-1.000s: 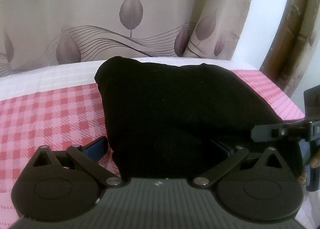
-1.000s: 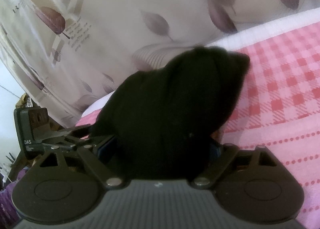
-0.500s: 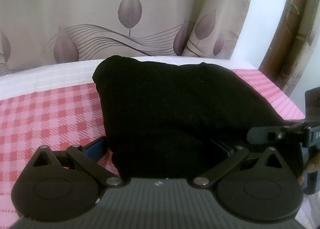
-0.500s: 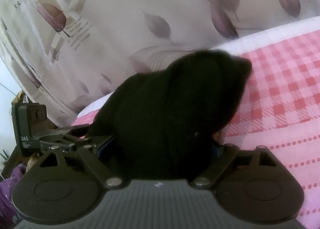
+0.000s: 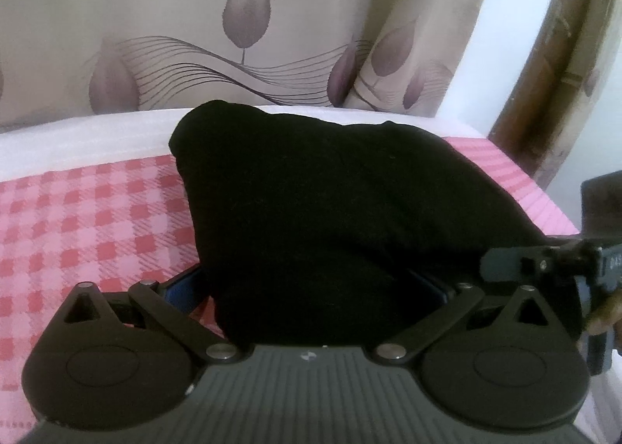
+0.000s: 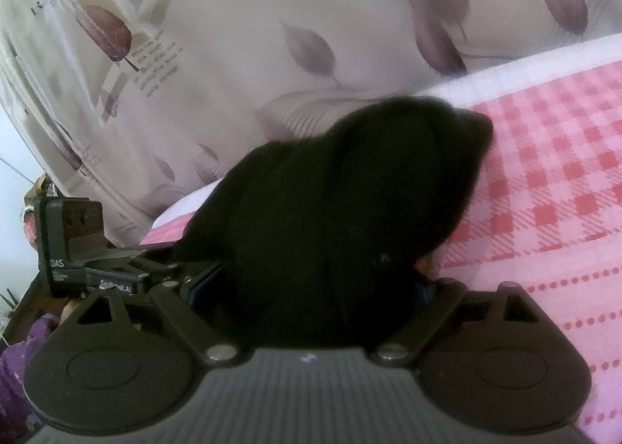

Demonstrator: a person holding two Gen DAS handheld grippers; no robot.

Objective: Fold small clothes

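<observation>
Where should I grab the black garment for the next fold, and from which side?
Take the black garment at its near edge, coming in low from the near side. It lies bunched on the pink checked cloth, and that edge already sits between the wide jaws of the left gripper and right gripper; whether the pads press it is hidden.

Black garment (image 6: pixel 342 211) bunched between spread jaws of right hand-held gripper (image 6: pixel 311 288), on pink checked cloth (image 6: pixel 552 191).

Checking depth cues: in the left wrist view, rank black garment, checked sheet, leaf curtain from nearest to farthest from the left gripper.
1. Black garment: between the left gripper's fingers.
2. Checked sheet: under and left of it.
3. Leaf curtain: behind the bed.
</observation>
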